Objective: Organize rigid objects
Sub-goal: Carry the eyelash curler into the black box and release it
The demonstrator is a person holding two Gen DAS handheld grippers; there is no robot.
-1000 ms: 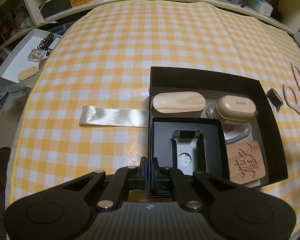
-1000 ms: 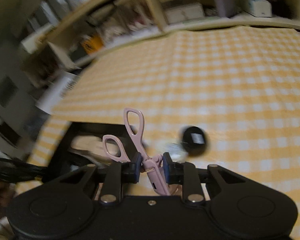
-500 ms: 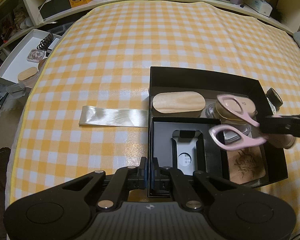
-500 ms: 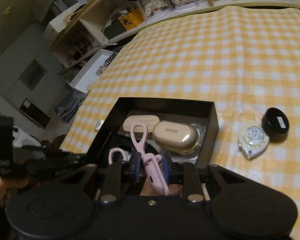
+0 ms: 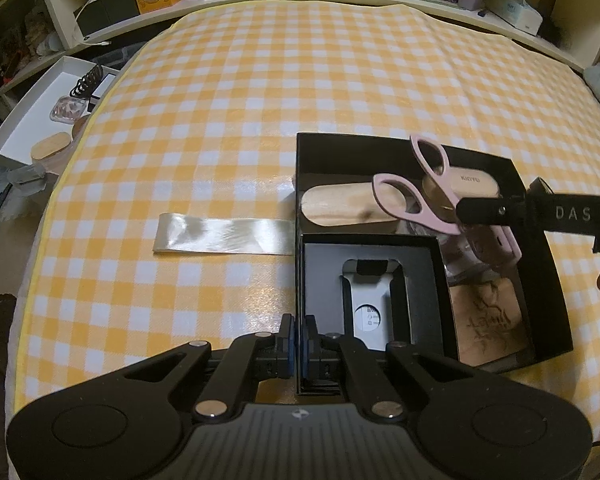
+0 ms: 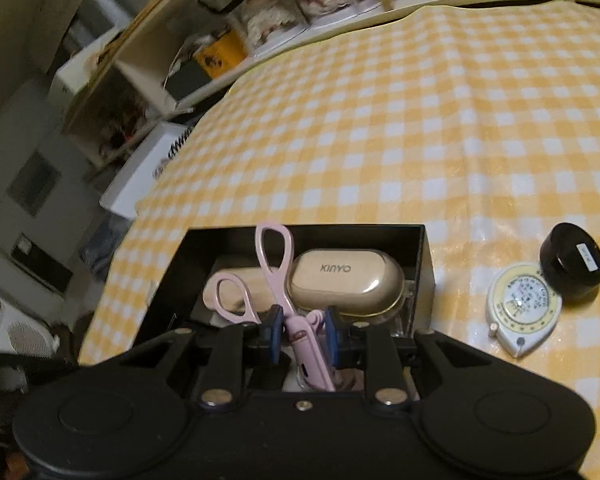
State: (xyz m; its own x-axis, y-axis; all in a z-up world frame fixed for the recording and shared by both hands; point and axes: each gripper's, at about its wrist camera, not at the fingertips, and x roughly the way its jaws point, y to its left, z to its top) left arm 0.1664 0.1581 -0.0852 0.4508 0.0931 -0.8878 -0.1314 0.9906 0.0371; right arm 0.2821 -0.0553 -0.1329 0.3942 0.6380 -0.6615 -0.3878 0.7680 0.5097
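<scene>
Pink eyelash curler over the black box

My right claw is clamped on the pink eyelash curler, holding it above the black box, over the beige KINYO case inside. My left claw is pressed together on the box's near wall, on the checked tabletop.

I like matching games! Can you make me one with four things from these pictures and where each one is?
Things:
1. pink eyelash curler
2. black round jar
3. KINYO case
4. shiny tape strip

Places:
A. lying flat on the checked cloth, left of the black box
B. inside the black box
C. clamped in the right gripper
D. on the cloth, touching the tape measure

Pairs: 1-C, 2-D, 3-B, 4-A
</scene>
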